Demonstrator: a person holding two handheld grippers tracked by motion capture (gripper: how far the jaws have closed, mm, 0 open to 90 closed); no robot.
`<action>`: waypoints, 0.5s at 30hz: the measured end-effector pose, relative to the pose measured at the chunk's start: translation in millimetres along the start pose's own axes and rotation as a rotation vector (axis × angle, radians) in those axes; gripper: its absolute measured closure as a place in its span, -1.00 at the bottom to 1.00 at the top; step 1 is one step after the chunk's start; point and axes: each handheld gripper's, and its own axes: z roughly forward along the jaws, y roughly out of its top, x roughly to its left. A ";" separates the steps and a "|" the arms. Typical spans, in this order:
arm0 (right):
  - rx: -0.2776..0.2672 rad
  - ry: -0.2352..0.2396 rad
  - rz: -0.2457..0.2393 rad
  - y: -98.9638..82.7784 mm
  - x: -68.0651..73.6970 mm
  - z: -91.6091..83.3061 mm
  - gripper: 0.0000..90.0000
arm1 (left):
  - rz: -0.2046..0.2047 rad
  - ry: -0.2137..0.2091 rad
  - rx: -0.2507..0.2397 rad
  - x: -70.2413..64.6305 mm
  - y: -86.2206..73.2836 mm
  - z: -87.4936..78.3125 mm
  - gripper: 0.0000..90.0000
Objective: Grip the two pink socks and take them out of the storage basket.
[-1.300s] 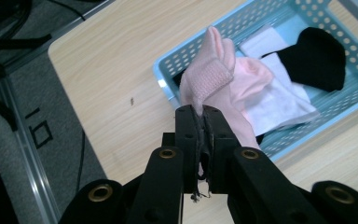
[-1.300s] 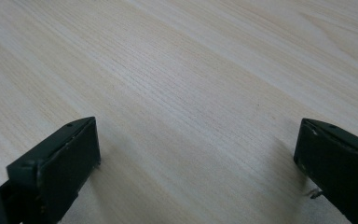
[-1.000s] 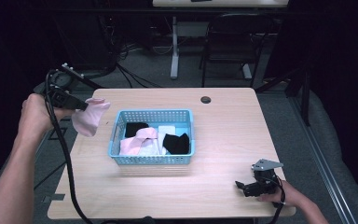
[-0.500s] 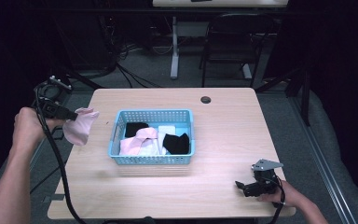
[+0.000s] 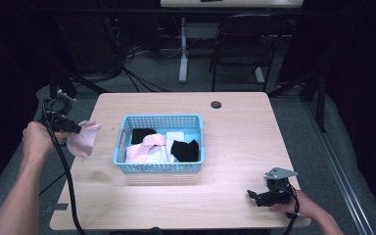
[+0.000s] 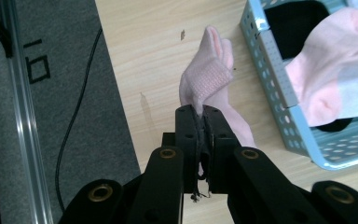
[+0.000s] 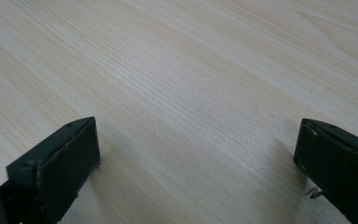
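Pink sock (image 6: 205,88): pinched in my left gripper (image 6: 200,116), dangling over the table's left edge (image 5: 98,196) beside the blue basket (image 5: 161,166) of socks. Step, I judge: laying it out. Next: lower, release. My right gripper (image 5: 262,196): jaws apart, idle.

Wooden table (image 5: 235,132) with blue basket (image 5: 160,169), right gripper (image 5: 254,197).
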 end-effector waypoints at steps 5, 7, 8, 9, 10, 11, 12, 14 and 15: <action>-0.001 0.000 0.000 0.0 0.0 0.1 -1.00 | -0.020 -0.010 0.022 2.4 -6.4 17.6 0.90; 0.001 -0.001 0.000 0.0 0.0 0.0 -1.00 | -0.019 -0.006 0.030 1.9 -8.4 23.0 0.91; 0.000 0.000 -0.001 0.0 0.0 0.1 -1.00 | -0.020 -0.008 0.038 1.7 -9.1 25.4 0.90; 0.000 0.000 0.000 0.0 0.0 0.0 -1.00 | -0.023 -0.008 0.039 1.9 -9.9 28.1 0.90; -0.001 0.000 0.000 0.0 0.0 0.1 -1.00 | -0.031 -0.016 0.035 2.3 -10.8 30.4 0.90; 0.001 -0.001 -0.001 0.0 0.0 0.0 -1.00 | -0.036 -0.019 0.037 2.2 -11.5 33.0 0.91; 0.000 0.000 -0.001 0.0 0.0 0.0 -1.00 | -0.036 -0.017 0.038 2.0 -12.1 35.3 0.91; 0.000 -0.001 -0.001 0.0 0.0 0.0 -1.00 | -0.043 -0.021 0.052 0.9 -13.8 41.8 0.90; 0.000 0.000 0.000 0.0 0.0 0.0 -1.00 | -0.053 -0.020 0.056 0.2 -15.2 46.4 0.90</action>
